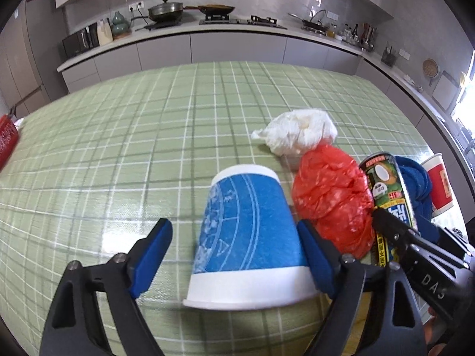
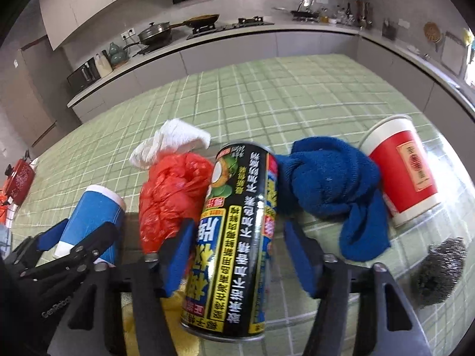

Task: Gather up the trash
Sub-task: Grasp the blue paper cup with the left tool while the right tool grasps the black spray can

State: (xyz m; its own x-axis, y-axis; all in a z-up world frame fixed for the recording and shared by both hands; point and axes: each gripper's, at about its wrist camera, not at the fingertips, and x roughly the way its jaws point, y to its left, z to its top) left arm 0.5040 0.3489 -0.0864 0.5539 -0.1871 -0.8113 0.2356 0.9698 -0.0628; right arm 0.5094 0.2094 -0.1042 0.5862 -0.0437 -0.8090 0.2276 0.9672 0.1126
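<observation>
A blue and white paper cup (image 1: 249, 234) lies on its side on the green checked tablecloth (image 1: 118, 148), between the open fingers of my left gripper (image 1: 234, 255); the right pad is at its side, the left pad apart. A black drink can (image 2: 234, 243) lies between the open fingers of my right gripper (image 2: 237, 255), close to the left pad. A red plastic bag (image 1: 332, 198) and crumpled white tissue (image 1: 297, 133) lie between cup and can. The cup (image 2: 92, 216), bag (image 2: 172, 195) and tissue (image 2: 169, 142) also show in the right wrist view.
A blue cloth (image 2: 326, 187), a red and white paper cup (image 2: 403, 172) on its side and a steel wool scourer (image 2: 439, 270) lie right of the can. A red object (image 1: 6, 139) sits at the table's left edge. Kitchen counter (image 1: 207, 29) lies beyond.
</observation>
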